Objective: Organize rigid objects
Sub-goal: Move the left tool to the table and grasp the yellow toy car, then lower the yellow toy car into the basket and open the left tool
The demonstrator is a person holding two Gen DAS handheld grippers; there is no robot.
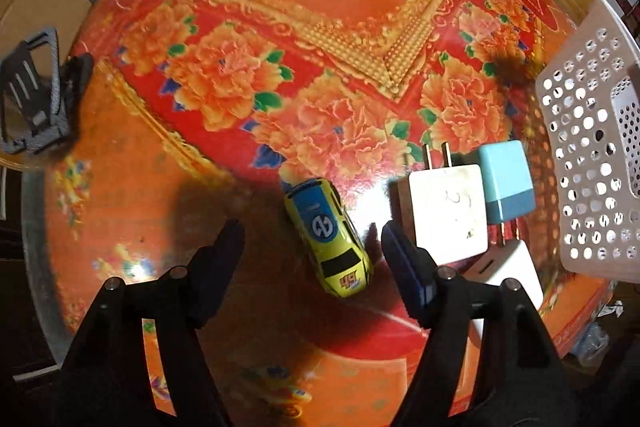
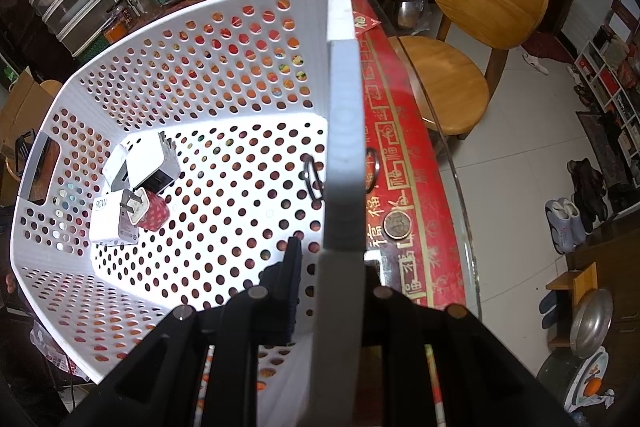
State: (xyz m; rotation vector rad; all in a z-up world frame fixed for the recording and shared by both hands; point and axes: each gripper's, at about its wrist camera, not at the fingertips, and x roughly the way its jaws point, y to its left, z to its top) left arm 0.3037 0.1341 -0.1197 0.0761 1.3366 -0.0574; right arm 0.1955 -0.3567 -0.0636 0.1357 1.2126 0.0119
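Left wrist: my left gripper (image 1: 312, 235) is spread over toy car (image 1: 328, 235); I'd center, then close. Right gripper (image 2: 332, 259) clamps basket (image 2: 340, 147) rim.

A round table (image 1: 168, 211) under a red floral cloth carried a yellow toy car (image 1: 328, 237). Just right of the car lay a white charger (image 1: 448, 211), a blue charger (image 1: 506, 183) and another white plug (image 1: 516, 269); beyond them stood a white basket (image 1: 580, 163).
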